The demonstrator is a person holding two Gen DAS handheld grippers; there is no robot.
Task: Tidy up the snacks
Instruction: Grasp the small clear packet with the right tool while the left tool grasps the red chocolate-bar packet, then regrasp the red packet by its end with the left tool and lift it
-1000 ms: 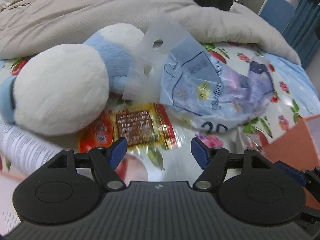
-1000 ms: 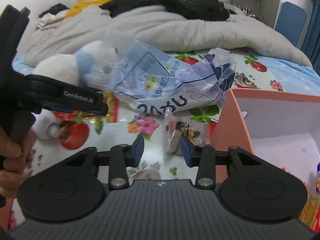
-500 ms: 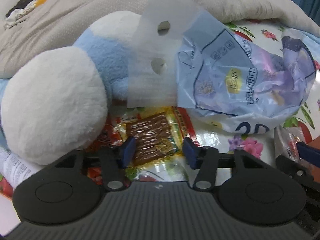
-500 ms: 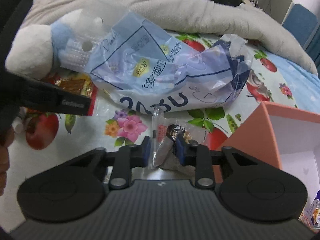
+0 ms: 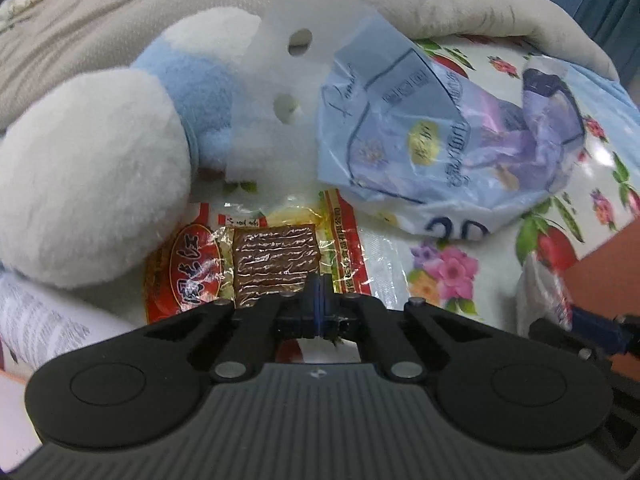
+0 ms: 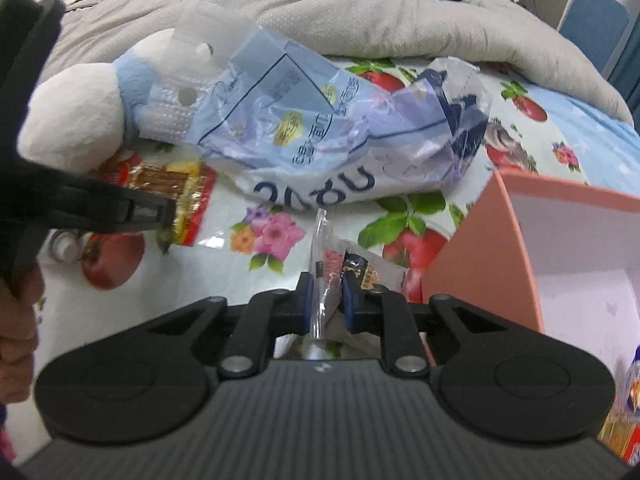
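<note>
A red and yellow snack packet point(image 5: 272, 256) with a brown slab inside lies on the flowered bedsheet, partly under a plush toy. My left gripper point(image 5: 318, 300) is shut on its near edge; the right wrist view shows that gripper point(image 6: 168, 212) at the packet's point(image 6: 192, 192) corner. A small clear-wrapped snack packet point(image 6: 352, 270) stands upright beside a pink box point(image 6: 480, 256). My right gripper point(image 6: 326, 300) has its jaws closing on this wrapper, and both pads touch the film.
A white and blue plush toy point(image 5: 92, 184) and a crumpled blue plastic bag point(image 5: 440, 132) lie just beyond both packets. A grey blanket point(image 5: 120, 20) is heaped at the back. A printed booklet point(image 5: 40, 320) lies at the left. A hand point(image 6: 16, 320) holds the left gripper.
The left jaws went from wide apart to shut on the red packet's edge as the gripper came down closer. The right jaws narrowed onto the small clear wrapper.
</note>
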